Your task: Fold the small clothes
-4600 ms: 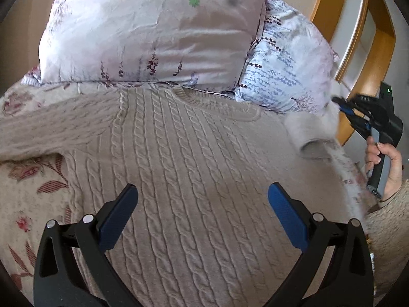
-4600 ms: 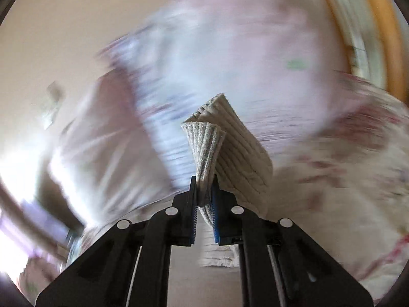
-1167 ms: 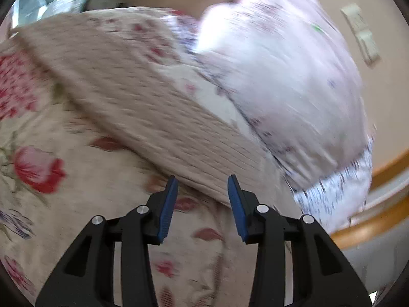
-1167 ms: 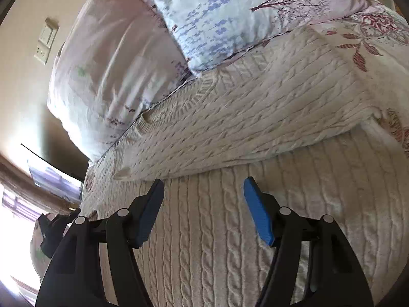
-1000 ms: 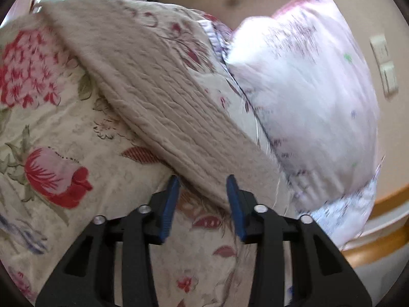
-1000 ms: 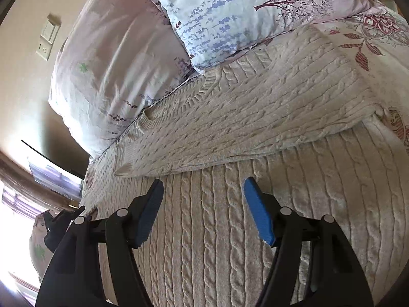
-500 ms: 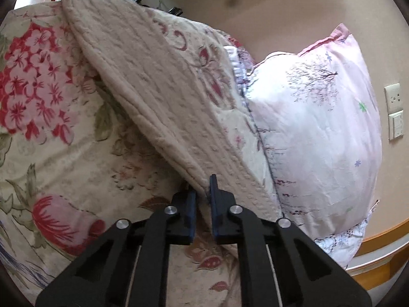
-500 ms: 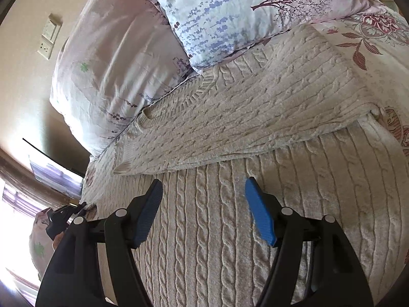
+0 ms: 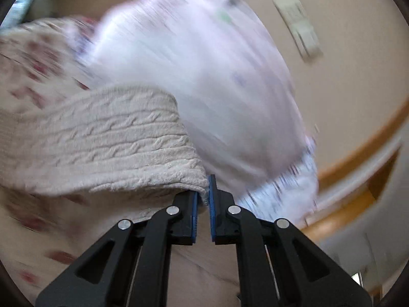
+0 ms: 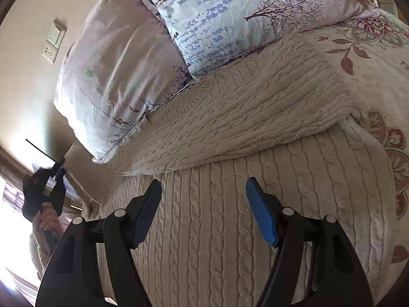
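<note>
My right gripper [image 10: 203, 204] held open above a cream cable-knit sweater [image 10: 230, 230], one sleeve [image 10: 242, 117] folded across it, two floral pillows [image 10: 209, 25] behind, my left gripper [image 10: 57, 170] pinching the far sleeve.

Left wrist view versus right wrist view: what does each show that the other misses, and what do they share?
Only the left wrist view shows, close up, the left gripper shut on the edge of a sweater sleeve, and part of a wooden frame; the picture is blurred.

Only the right wrist view shows the right gripper open over the sweater body, the other sleeve folded across it, the flowered bedspread, and the blue-flowered pillow sharply.

Both show the sweater, the pink pillow and the wall switch.
</note>
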The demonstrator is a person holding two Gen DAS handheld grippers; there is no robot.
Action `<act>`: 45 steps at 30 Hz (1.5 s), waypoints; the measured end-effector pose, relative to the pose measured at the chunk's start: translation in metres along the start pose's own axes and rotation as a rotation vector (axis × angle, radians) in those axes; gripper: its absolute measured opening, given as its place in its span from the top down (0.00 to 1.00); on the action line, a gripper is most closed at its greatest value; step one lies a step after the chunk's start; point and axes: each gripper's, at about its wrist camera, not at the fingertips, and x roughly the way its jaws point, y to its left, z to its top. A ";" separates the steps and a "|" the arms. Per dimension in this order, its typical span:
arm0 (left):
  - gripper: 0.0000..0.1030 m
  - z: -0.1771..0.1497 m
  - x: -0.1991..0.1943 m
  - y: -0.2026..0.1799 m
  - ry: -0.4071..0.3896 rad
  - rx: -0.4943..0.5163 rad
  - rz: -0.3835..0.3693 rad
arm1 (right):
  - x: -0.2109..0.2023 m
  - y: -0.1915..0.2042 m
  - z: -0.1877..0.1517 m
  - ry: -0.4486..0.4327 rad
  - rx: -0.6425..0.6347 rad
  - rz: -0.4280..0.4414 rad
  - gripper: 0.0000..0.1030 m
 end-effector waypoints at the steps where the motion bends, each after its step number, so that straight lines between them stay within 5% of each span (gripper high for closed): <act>1: 0.93 -0.008 0.009 -0.004 0.023 0.005 -0.013 | -0.001 -0.001 0.000 -0.001 0.002 -0.001 0.32; 7: 0.93 -0.081 0.084 0.004 0.232 -0.039 0.014 | -0.006 -0.009 -0.005 0.000 0.020 -0.010 0.32; 14: 0.87 -0.095 0.093 0.019 0.261 -0.097 0.055 | -0.004 -0.008 -0.005 -0.001 0.017 -0.012 0.31; 16: 0.71 -0.089 0.083 0.026 0.254 -0.148 0.056 | -0.004 -0.007 -0.005 0.003 0.014 -0.004 0.31; 17: 0.71 -0.085 0.075 0.033 0.236 -0.185 0.053 | -0.003 -0.007 -0.005 0.006 0.012 -0.003 0.31; 26: 0.72 -0.043 0.028 0.077 0.075 -0.337 0.123 | -0.005 -0.008 -0.007 0.004 0.004 0.009 0.31; 29: 0.86 -0.032 0.019 0.081 0.033 -0.329 0.153 | -0.008 -0.009 -0.009 0.000 0.003 0.015 0.31; 34: 0.93 -0.019 0.025 0.055 0.028 -0.215 0.179 | -0.013 -0.014 -0.007 -0.016 0.001 0.009 0.31; 38: 0.94 -0.024 0.045 0.000 0.049 -0.010 0.148 | -0.019 -0.018 -0.005 -0.035 0.007 0.005 0.31; 41: 0.94 -0.046 0.076 -0.052 0.122 0.181 0.085 | -0.025 -0.022 -0.003 -0.054 0.009 -0.001 0.31; 45: 0.91 -0.108 0.133 -0.113 0.323 0.455 0.021 | -0.032 -0.030 0.000 -0.075 0.025 -0.022 0.31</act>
